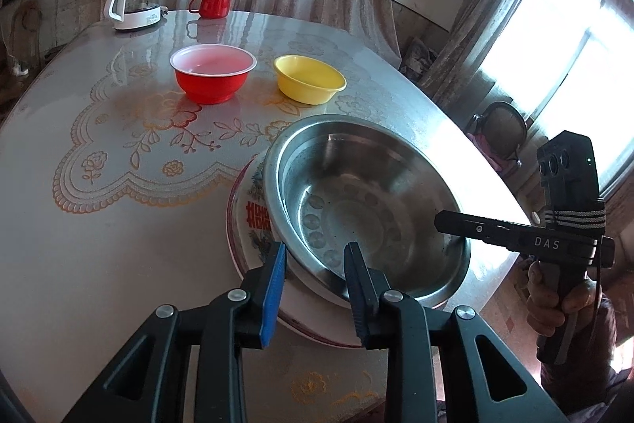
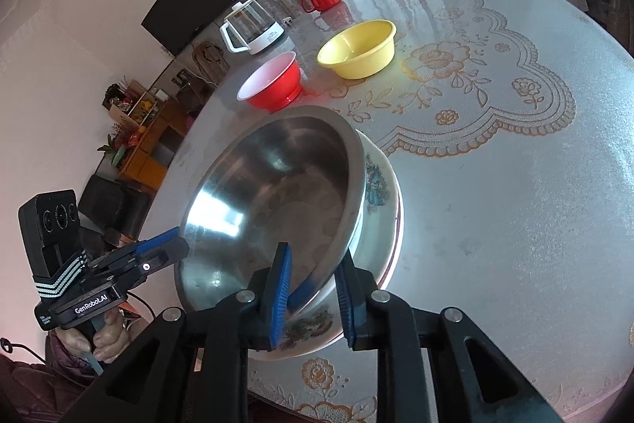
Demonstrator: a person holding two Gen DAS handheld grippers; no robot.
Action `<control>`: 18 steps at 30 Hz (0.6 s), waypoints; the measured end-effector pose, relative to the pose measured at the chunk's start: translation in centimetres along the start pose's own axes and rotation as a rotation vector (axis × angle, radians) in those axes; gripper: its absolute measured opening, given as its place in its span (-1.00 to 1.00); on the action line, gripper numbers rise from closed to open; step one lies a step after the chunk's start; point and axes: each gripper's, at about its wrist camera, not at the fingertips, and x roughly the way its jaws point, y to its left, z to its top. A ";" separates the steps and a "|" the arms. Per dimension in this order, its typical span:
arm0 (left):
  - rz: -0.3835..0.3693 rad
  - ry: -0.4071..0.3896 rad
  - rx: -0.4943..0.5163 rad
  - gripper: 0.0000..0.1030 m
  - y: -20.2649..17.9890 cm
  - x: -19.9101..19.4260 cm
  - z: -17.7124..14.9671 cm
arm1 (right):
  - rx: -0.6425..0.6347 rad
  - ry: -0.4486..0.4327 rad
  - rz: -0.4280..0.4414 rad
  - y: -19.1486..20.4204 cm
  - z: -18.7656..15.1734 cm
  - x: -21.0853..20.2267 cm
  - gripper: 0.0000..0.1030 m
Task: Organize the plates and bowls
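Left wrist view: at the table's [image 1: 99, 224] near edge a steel bowl [image 1: 364, 201] sits tilted in a flowered plate [image 1: 253, 209] (stacking begun). The left gripper [image 1: 315, 260] is clamped on its rim. A red bowl [image 1: 213, 72] and yellow bowl [image 1: 310, 79] wait mid-table, unstacked. Right wrist view: the right gripper [image 2: 313, 264] also pinches the dull, shiny bowl's rim.

Both grippers are black plastic: angular linkage arms with triangular cut-outs and round silver pivot screws, and ribbed blue pads lining the fingers. The right gripper [image 1: 440, 219] bears white "DAS" lettering, the left gripper [image 2: 174, 240] "GenRobot.AI". Each carries a boxy three-lens module bound with black-and-white striped cord
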 end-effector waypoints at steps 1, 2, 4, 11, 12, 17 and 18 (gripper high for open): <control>-0.001 -0.003 0.002 -0.44 0.0 -0.1 -0.1 | -0.009 0.002 -0.009 0.2 0.1 0.1 -0.60; -0.003 -0.004 0.005 -0.44 0.1 -0.2 -0.1 | -0.018 0.006 -0.015 0.3 0.1 0.2 -0.59; -0.006 -0.003 0.007 -0.44 0.1 -0.4 -0.2 | -0.025 0.018 -0.016 0.4 0.2 0.3 -0.59; 0.086 -0.007 0.021 -0.42 -0.3 0.1 -0.1 | -0.024 0.035 -0.017 0.7 0.4 0.8 -0.55; 0.091 -0.009 0.020 -0.42 -0.3 0.1 0.0 | -0.021 0.034 -0.017 0.7 0.4 0.8 -0.55; 0.096 -0.007 0.011 -0.42 0.0 0.1 0.1 | -0.031 0.033 -0.035 1.0 0.3 0.9 -0.55; 0.095 -0.006 0.009 -0.42 0.1 0.1 0.1 | -0.035 0.033 -0.039 1.1 0.3 0.9 -0.55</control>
